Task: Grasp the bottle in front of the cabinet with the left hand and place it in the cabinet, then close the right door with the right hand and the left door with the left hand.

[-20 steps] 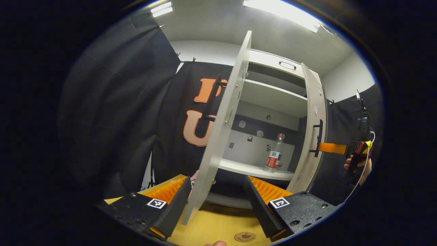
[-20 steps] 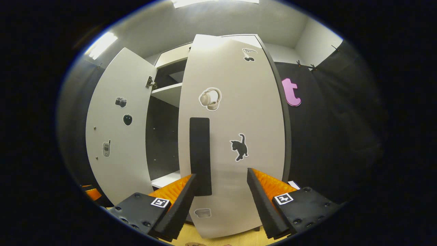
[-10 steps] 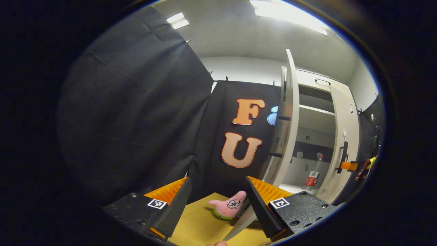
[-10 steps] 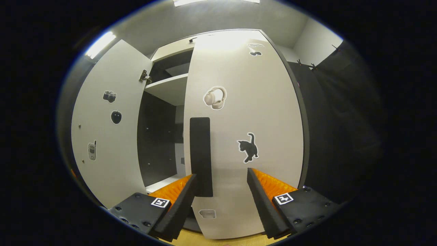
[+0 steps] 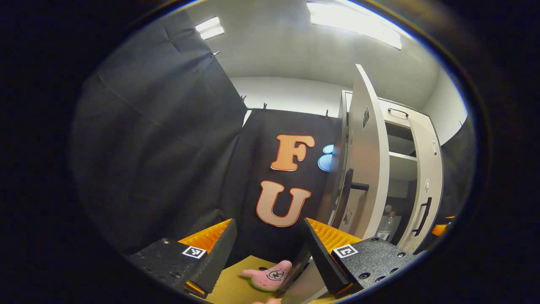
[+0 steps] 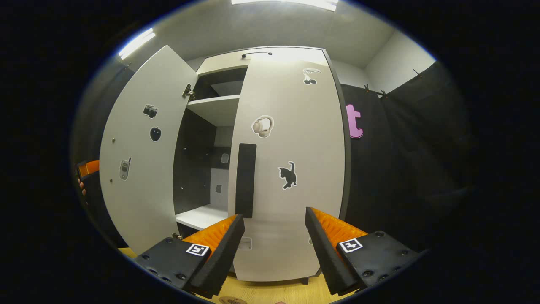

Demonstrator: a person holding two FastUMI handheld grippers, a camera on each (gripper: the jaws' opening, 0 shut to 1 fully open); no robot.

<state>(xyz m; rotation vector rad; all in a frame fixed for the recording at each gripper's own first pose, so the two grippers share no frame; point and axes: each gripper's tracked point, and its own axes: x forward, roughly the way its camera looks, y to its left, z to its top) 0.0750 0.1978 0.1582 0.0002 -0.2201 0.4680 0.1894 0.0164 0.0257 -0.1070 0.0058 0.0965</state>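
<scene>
A pink star-shaped plush toy point(image 5: 267, 275) with cartoon eyes lies on the yellow wooden worktop point(image 5: 230, 287), low in the left gripper view, on what may be a green base, though little of it shows. Black cloth point(image 5: 160, 143) hangs behind it as the booth's wall, pinned along its top edge with small clips point(image 5: 264, 105). Above, long ceiling lights point(image 5: 352, 25) glow against a pale ceiling. In the right gripper view another ceiling light point(image 6: 136, 42) shines at upper left, and more black cloth point(image 6: 405, 160) hangs at right.
</scene>
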